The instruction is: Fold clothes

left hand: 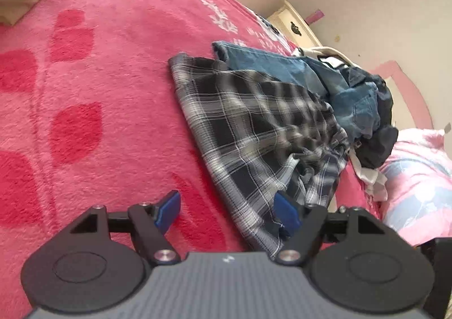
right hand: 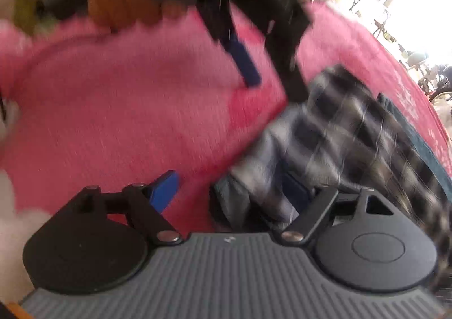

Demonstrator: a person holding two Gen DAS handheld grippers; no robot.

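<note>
My left gripper (left hand: pixel 228 213) and right gripper (right hand: pixel 231 192) are spread wide, so I'd pinch the soft, light, floppy black-and-white checked shirt (left hand: pixel 254 127) at its near edge on the fuzzy pink blanket (left hand: pixel 99 93).

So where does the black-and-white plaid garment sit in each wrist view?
Left wrist: plaid garment runs from centre to lower right, its near edge between the open left gripper fingers.
Right wrist: blurred, right side, reaching the right gripper.
Shared landmark: pink blanket.
</note>
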